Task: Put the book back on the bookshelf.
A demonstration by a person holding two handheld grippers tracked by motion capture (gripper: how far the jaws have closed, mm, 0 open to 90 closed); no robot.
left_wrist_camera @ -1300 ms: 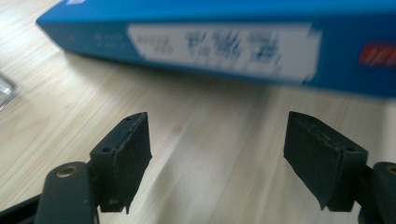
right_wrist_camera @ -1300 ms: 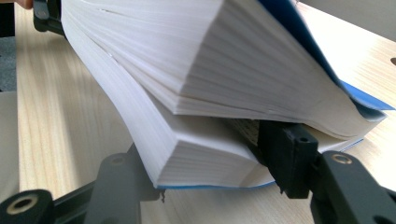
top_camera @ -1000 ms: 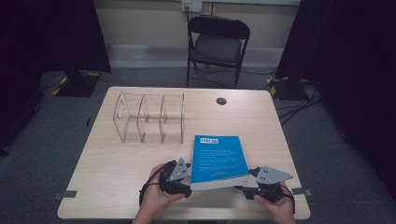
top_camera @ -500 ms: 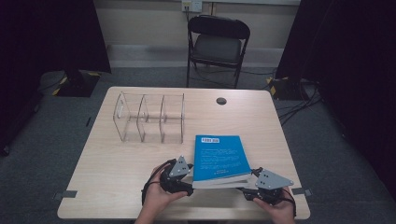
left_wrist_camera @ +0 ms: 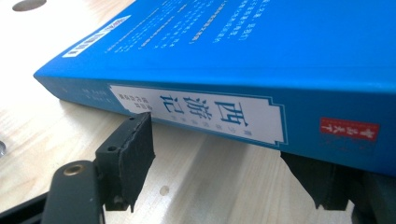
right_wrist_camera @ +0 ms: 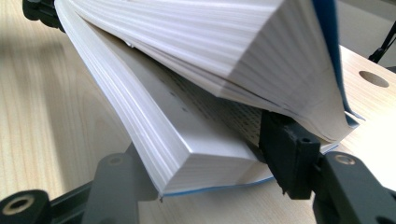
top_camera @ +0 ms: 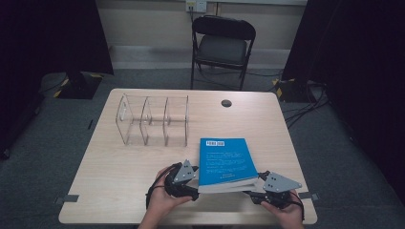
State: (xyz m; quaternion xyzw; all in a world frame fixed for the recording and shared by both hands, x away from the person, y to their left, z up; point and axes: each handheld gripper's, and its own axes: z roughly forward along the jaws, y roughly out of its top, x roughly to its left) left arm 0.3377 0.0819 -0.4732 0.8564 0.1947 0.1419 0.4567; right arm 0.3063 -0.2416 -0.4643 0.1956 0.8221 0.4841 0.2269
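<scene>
Left claw [top_camera: 195, 187] spread wide against book [top_camera: 225, 162] spine at 9 o'clock; right claw [top_camera: 251, 191] parted, wedged among pages at 3 o'clock.

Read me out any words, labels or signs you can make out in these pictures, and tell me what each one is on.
"西游记": large characters on the pale label of the blue book, on its spine.
Small characters beside that title: too small to read.
Red stamp on the spine: white characters, blurred.
Back cover print and barcode label: too small to read.
Open pages by the right tongs: print blurred.
</scene>
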